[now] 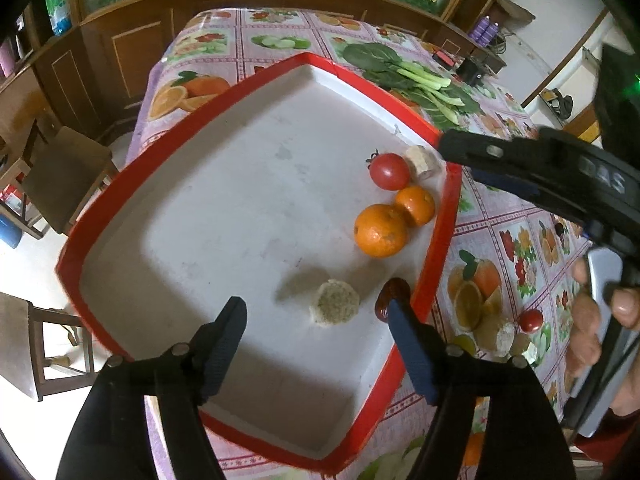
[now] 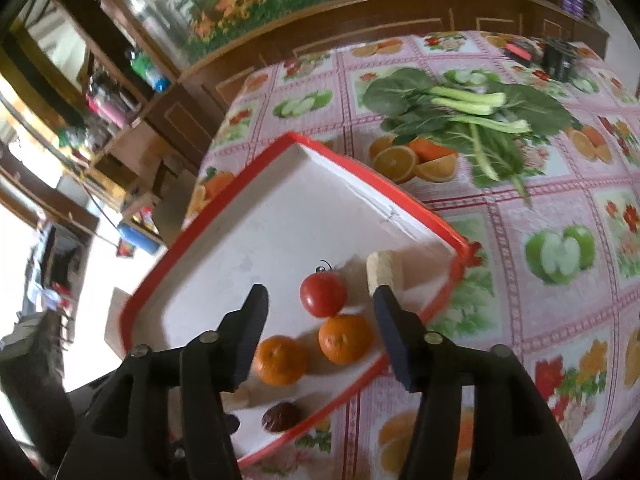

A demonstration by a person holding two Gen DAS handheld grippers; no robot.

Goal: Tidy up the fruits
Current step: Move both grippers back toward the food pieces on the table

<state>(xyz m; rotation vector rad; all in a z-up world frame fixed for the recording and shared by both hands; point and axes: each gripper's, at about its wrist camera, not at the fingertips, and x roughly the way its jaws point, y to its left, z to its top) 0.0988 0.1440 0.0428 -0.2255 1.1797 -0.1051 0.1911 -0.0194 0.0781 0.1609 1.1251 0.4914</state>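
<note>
Left gripper (image 1: 316,316) spread, nothing pinched, hovering low in frame over a corn piece (image 1: 334,307) in the tray (image 1: 256,80). Right gripper (image 2: 320,308) likewise spread and empty above tomato (image 2: 323,293) and oranges (image 2: 345,338), probably gathered along the rim for sorting.

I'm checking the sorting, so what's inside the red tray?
In the red tray: a tomato, two oranges, two pale chunks, one dark fruit, partly covered by a gripper finger.

Dark wood cabinet (image 2: 400,20) with flowered glass front behind table; pale floor (image 1: 24,272); wooden chair (image 1: 66,180) at left.
</note>
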